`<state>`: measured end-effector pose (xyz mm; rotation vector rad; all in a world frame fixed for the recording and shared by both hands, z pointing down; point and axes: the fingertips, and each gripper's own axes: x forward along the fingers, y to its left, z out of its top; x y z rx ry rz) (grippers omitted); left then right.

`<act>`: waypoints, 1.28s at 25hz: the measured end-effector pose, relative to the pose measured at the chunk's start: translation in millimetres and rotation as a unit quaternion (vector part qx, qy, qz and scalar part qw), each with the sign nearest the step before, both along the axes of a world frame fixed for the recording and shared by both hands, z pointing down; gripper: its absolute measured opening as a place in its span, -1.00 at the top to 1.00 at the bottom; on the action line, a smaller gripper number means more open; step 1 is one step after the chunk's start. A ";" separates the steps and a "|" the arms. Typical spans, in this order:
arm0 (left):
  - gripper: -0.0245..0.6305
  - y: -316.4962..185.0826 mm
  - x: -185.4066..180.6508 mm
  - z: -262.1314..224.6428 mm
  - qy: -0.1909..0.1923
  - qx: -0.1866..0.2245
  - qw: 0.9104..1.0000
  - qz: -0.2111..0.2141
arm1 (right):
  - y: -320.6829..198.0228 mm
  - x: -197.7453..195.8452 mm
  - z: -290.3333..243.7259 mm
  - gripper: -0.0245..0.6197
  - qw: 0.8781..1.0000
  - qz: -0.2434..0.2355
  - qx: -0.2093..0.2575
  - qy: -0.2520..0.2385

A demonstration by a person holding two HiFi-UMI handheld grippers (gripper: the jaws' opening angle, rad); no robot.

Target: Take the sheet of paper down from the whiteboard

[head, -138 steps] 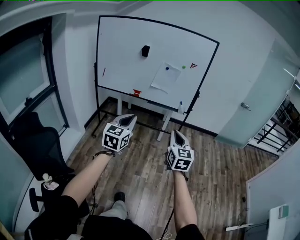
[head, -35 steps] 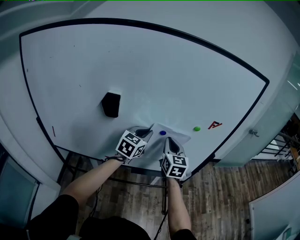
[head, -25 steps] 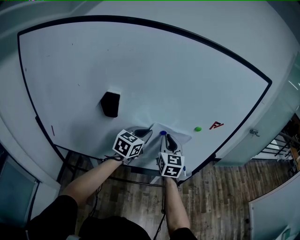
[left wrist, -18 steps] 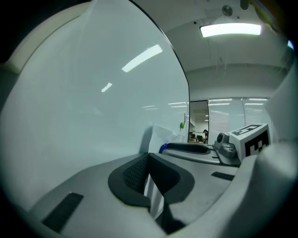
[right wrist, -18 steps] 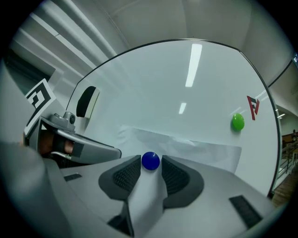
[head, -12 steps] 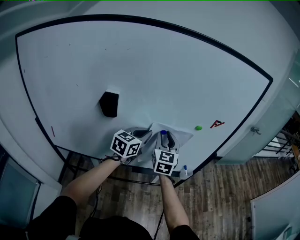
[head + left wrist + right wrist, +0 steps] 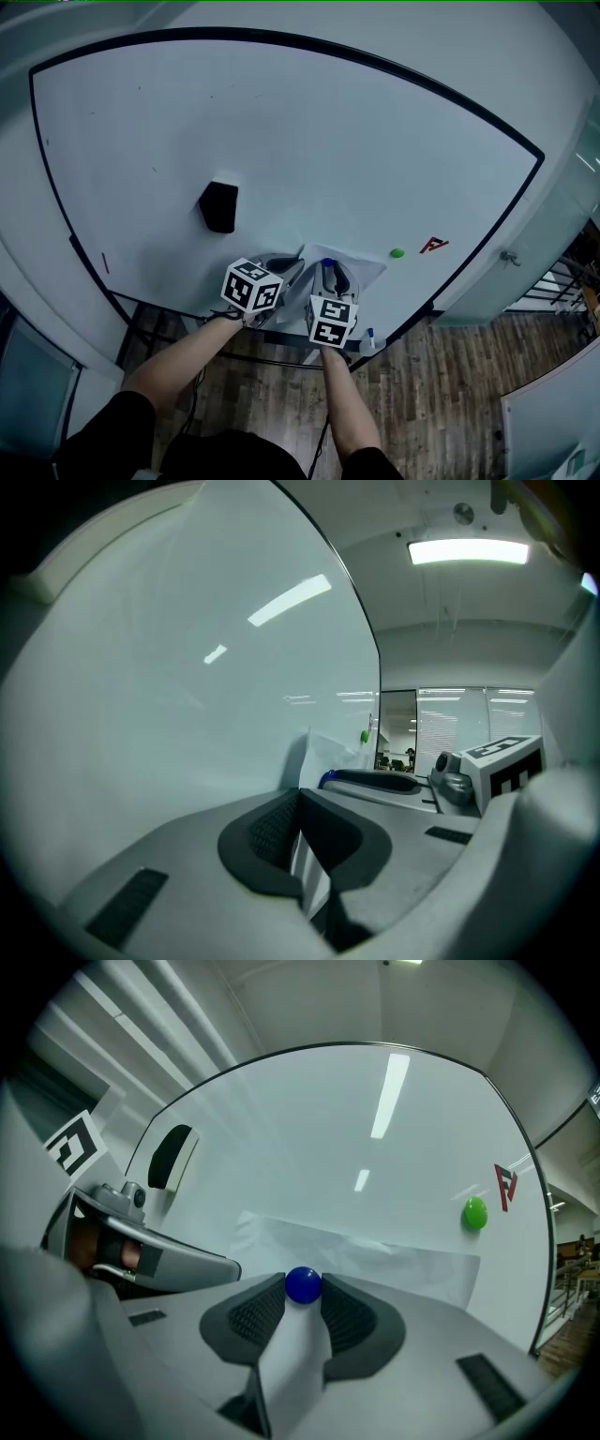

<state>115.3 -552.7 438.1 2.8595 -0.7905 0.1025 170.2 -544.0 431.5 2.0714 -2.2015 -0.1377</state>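
Left gripper (image 7: 284, 269) pinching left edge of paper (image 7: 394, 1255), jaws fully together on sheet. Right gripper (image 7: 328, 274) just beside it, pointing at whiteboard (image 7: 281, 122); jaws, having just been closing, gripping blue magnet (image 7: 303, 1284) between pad tips. Paper lying against lower part of board, magnet sitting on its upper edge, left corner lifting away from surface. Green magnet (image 7: 397, 253) sticking to board right of paper; eraser (image 7: 218, 207) up left.

Bright ceiling light (image 7: 466, 551), whiteboard (image 7: 309, 1138) glare, fisheye edges
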 end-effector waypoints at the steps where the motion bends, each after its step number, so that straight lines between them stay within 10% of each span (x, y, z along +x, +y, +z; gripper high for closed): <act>1: 0.86 0.0 -0.1 -0.3 0.001 0.000 1.000 -0.001 | 0.0 0.0 0.1 0.52 1.000 -0.001 0.000 0.001; 32: 0.86 -4.0 -32.2 -1.7 0.009 0.003 0.999 -0.031 | 3.1 17.3 9.5 0.52 1.000 0.009 -0.013 0.012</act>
